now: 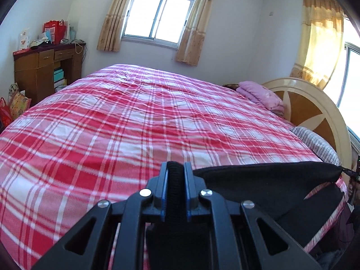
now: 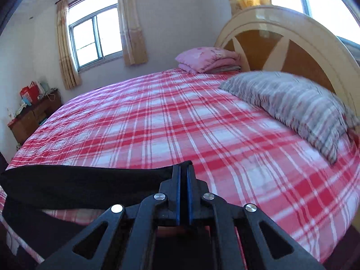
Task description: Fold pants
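Note:
The black pants (image 1: 265, 184) hang stretched between my two grippers above the near edge of the bed with the red plaid sheet (image 1: 135, 121). My left gripper (image 1: 176, 168) is shut on one end of the pants' top edge, with thick black fabric bunched between its fingers. My right gripper (image 2: 183, 171) is shut on the other end, and the pants (image 2: 78, 184) run off to its left. The legs drop below the edge and are mostly hidden. The plaid sheet (image 2: 180, 121) fills the right wrist view too.
A grey striped pillow (image 2: 297, 108) and folded pink bedding (image 2: 207, 59) lie by the round headboard (image 2: 281, 22). A wooden desk (image 1: 45, 67) with bags stands at the far left wall. Curtained windows (image 1: 157, 15) are behind the bed.

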`<move>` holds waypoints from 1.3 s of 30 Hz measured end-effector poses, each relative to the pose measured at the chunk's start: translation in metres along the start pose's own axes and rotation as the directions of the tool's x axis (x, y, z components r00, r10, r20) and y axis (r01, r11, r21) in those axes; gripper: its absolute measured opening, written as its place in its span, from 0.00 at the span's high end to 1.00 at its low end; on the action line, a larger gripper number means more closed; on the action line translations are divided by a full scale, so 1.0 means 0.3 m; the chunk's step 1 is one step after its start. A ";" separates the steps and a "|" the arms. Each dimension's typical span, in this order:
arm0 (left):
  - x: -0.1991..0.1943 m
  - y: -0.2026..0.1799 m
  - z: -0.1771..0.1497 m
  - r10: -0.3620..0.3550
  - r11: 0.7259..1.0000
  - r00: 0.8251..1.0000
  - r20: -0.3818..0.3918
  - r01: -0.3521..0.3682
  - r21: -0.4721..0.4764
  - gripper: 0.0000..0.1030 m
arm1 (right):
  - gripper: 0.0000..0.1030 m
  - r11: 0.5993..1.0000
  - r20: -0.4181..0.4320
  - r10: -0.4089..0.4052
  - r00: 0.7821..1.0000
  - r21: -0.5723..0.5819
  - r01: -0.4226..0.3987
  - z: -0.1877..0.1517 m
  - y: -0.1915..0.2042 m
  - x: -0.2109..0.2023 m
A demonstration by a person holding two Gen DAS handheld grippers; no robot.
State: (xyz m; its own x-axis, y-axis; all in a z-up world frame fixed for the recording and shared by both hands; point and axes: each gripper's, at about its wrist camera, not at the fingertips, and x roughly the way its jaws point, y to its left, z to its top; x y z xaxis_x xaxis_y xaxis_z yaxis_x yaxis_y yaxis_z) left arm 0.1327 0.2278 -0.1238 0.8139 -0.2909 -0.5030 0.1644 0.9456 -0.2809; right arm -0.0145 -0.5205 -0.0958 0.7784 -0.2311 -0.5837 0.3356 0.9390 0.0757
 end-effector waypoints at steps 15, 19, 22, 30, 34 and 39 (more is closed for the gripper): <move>-0.109 0.039 -0.262 -0.018 0.998 0.998 -0.060 0.022 0.062 0.74 | 0.93 0.998 -0.042 -0.018 0.999 0.066 0.021 -0.220 -0.089 -0.086; -0.155 0.071 -0.297 0.002 0.997 0.998 -0.069 0.004 0.083 0.62 | 0.92 0.998 -0.040 -0.055 0.998 0.021 0.056 -0.230 -0.067 -0.137; -0.204 0.112 -0.307 0.034 0.997 0.998 -0.044 -0.031 0.065 0.54 | 0.92 0.997 -0.028 -0.083 0.996 -0.002 0.083 -0.229 -0.051 -0.179; -0.227 0.157 -0.282 0.092 0.995 0.996 -0.015 -0.093 -0.027 0.54 | 0.41 0.999 0.015 0.026 1.000 -0.026 -0.025 -0.209 0.094 -0.248; -0.170 0.080 -0.263 0.084 0.996 0.995 -0.056 -0.083 0.023 0.54 | 0.41 0.986 -0.011 0.076 0.997 -0.150 -0.077 -0.216 0.274 -0.233; -0.068 -0.032 -0.236 0.066 0.993 0.990 -0.121 -0.054 0.102 0.54 | 0.41 0.938 -0.091 0.168 0.982 -0.291 -0.188 -0.244 0.523 -0.156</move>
State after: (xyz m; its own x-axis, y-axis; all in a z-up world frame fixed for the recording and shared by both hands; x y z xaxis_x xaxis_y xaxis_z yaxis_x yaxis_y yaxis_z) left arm 0.0751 0.2143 -0.1688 0.7494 -0.2432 -0.6159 0.1764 0.9698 -0.1683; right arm -0.0372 -0.3438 -0.1159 0.7724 -0.0457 -0.6334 0.0144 0.9984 -0.0545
